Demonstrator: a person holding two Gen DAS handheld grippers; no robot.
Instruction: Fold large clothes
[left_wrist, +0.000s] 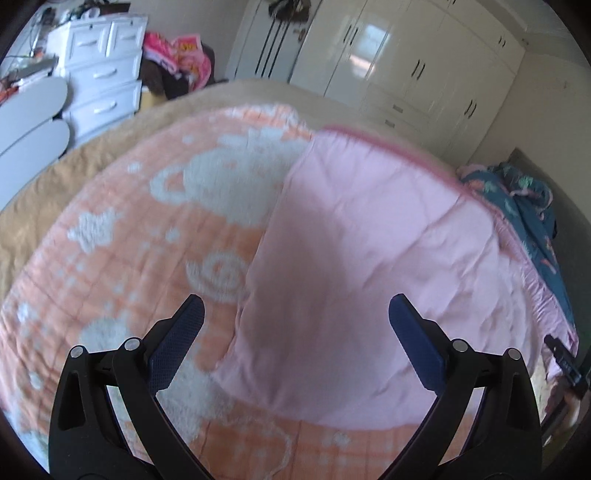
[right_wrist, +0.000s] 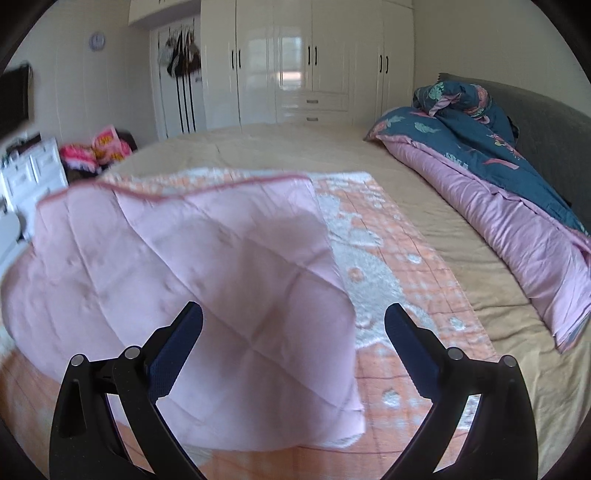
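An orange quilt with white cartoon patterns (left_wrist: 155, 236) lies spread on the bed, and its pale pink underside (left_wrist: 369, 236) is folded over the top. My left gripper (left_wrist: 295, 314) hangs open above the left edge of the pink fold with nothing between its fingers. In the right wrist view the same pink fold (right_wrist: 184, 266) covers the left part of the orange quilt (right_wrist: 399, 280). My right gripper (right_wrist: 293, 321) stands open over the fold's near right corner, holding nothing.
A beige bedsheet (right_wrist: 369, 155) covers the bed. A rolled blue and purple duvet (right_wrist: 498, 192) lies by the grey headboard (right_wrist: 546, 125). White wardrobes (right_wrist: 295, 62) line the far wall. A white drawer unit (left_wrist: 103, 77) and pink clothes (left_wrist: 177, 55) stand beyond the bed.
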